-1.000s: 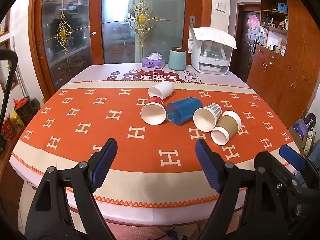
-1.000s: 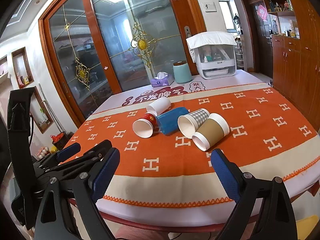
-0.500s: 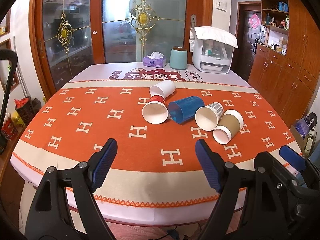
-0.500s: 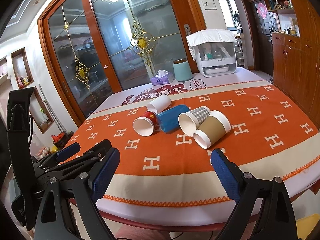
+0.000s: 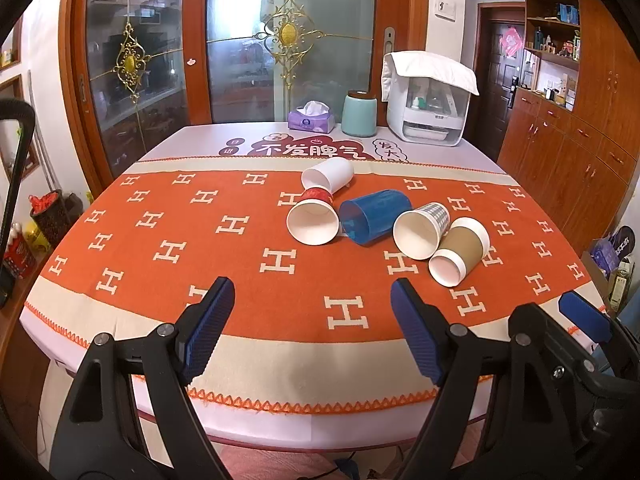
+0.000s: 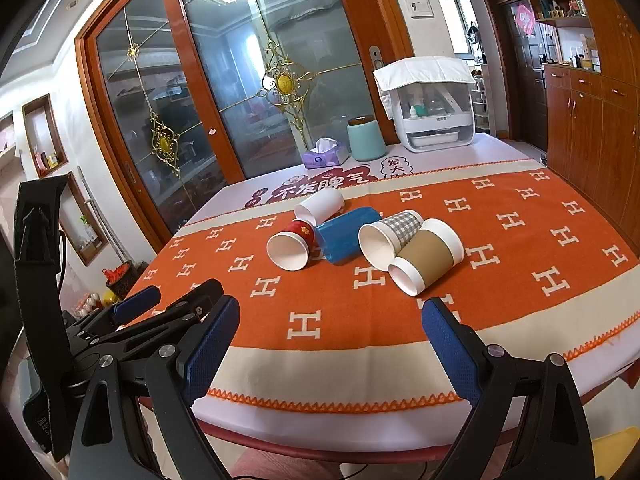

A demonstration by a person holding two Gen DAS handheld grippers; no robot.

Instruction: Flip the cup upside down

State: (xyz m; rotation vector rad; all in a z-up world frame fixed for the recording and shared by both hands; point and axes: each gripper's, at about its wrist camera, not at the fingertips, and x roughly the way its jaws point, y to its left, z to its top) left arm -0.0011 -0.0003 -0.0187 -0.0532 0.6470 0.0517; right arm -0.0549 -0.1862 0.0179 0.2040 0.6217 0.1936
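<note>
Orange cloth with white H marks covers the surface [image 5: 160, 248] before you. Five cups lie on their sides in a touching cluster near its middle: a white paper cup [image 5: 329, 175] farthest back, a red-banded cup [image 5: 314, 220], a blue plastic cup [image 5: 374, 216], a checked cup [image 5: 422, 229], and a brown-sleeved cup [image 5: 460, 250] nearest your right. Their mouths face you, so none is flipped yet.

Your left gripper [image 5: 310, 330] and right gripper [image 6: 330, 344] both hover at the near edge, jaws wide apart and empty, well short of the cups. A tissue box [image 5: 311, 119], teal canister [image 5: 359, 114] and white appliance [image 5: 430, 100] stand at the far edge, clear of your reach path. The crowded cups may roll when you lift one.
</note>
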